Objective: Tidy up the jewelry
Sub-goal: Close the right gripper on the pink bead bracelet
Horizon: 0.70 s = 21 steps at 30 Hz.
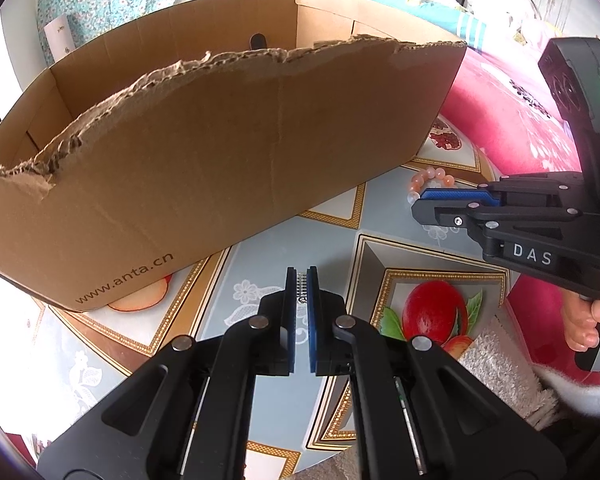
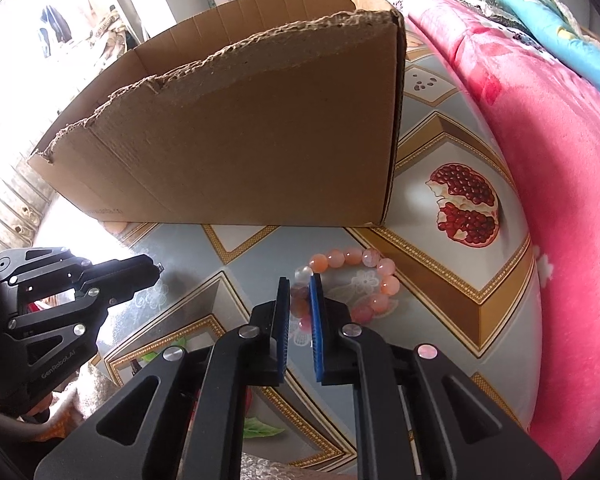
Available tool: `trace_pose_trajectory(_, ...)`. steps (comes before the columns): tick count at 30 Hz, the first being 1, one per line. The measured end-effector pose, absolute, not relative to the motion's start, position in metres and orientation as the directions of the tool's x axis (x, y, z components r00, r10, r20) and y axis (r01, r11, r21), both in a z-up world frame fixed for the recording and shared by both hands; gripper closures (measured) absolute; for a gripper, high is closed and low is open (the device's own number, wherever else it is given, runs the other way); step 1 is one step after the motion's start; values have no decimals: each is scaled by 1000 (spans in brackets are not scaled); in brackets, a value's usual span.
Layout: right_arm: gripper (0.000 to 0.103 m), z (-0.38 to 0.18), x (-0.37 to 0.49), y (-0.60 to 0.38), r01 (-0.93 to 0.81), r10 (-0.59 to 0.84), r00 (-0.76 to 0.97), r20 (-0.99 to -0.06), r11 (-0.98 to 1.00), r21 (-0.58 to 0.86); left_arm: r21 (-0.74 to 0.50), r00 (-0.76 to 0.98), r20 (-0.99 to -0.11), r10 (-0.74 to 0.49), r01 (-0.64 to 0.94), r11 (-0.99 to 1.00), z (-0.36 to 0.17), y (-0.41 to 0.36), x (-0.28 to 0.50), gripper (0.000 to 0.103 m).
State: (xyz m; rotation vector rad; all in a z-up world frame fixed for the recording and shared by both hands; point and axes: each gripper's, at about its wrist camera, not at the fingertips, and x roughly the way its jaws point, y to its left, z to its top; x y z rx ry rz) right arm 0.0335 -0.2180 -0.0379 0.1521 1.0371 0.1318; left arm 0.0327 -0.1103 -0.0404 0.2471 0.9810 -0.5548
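Note:
A pink bead bracelet (image 2: 364, 276) lies on the patterned tabletop in front of a torn cardboard box (image 2: 240, 140). My right gripper (image 2: 299, 282) has closed its blue pads on the bracelet's near-left beads. In the left wrist view the bracelet (image 1: 430, 178) shows just beyond the right gripper (image 1: 418, 204). My left gripper (image 1: 301, 276) is shut on a small silvery metal piece (image 1: 301, 286), low over the table in front of the box (image 1: 220, 152). It also shows in the right wrist view (image 2: 156, 270), with the metal tip sticking out.
A fruit-patterned tablecloth (image 2: 460, 200) covers the table. A pink blanket (image 2: 540, 160) lies along the right side. A grey fuzzy cloth (image 1: 508, 376) lies at the table's near right edge. The box interior is mostly hidden.

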Motion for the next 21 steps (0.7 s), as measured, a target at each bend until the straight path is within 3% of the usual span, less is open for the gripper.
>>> trace_pose_trajectory(21, 92, -39, 37, -210, -35, 161, 507, -847, 986, 166, -49, 432, -841, -326, 540, 840, -41, -111, 33, 99)
